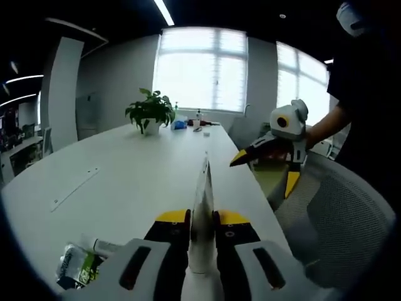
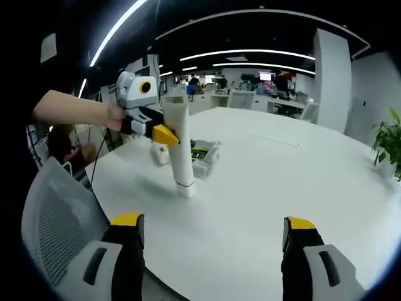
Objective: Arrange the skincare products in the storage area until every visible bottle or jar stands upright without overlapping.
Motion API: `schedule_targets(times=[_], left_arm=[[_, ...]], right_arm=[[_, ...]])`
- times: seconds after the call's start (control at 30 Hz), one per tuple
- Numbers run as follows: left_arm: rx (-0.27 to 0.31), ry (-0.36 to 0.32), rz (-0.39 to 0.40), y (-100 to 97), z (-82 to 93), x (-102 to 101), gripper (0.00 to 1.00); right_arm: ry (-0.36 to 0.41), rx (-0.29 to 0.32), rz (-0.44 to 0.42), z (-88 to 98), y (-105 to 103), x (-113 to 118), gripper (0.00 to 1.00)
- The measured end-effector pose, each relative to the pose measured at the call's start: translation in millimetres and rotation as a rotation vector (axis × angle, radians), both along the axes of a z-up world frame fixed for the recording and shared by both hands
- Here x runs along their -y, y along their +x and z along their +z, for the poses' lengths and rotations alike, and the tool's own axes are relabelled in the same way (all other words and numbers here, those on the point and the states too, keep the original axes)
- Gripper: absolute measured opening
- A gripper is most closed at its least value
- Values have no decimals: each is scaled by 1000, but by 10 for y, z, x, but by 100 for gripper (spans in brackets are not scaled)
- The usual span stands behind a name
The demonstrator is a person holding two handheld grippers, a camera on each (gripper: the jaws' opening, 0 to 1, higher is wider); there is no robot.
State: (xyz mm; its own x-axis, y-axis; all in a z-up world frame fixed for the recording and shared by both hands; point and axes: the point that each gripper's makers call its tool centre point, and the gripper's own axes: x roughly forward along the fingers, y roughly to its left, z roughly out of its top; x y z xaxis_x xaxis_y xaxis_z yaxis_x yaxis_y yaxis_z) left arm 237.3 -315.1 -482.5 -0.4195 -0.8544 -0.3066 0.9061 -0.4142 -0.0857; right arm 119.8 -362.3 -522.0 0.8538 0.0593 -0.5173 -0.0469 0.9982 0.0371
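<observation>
The left tongs (image 2: 164, 133) are clamped on a white tube (image 2: 180, 147), which stands cap-down on the white desk (image 2: 263, 188), beside a clear packet (image 2: 205, 153) (contents unclear). The right tongs (image 2: 213, 235) hang wide open and empty. Judged step: standing the tube upright. Next calls for a gentle release without tipping it.
</observation>
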Motion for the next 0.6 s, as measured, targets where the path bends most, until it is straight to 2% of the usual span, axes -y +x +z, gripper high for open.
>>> schedule_targets(times=[0.17,0.6], left_arm=[[-3,-1,-10,-60,25,7,12],[-9,6,-3,-42,17,-32,19]], right_arm=[[-4,-7,2,-11,1,3,96],[-3,-12,-7,-8,2,8,95]])
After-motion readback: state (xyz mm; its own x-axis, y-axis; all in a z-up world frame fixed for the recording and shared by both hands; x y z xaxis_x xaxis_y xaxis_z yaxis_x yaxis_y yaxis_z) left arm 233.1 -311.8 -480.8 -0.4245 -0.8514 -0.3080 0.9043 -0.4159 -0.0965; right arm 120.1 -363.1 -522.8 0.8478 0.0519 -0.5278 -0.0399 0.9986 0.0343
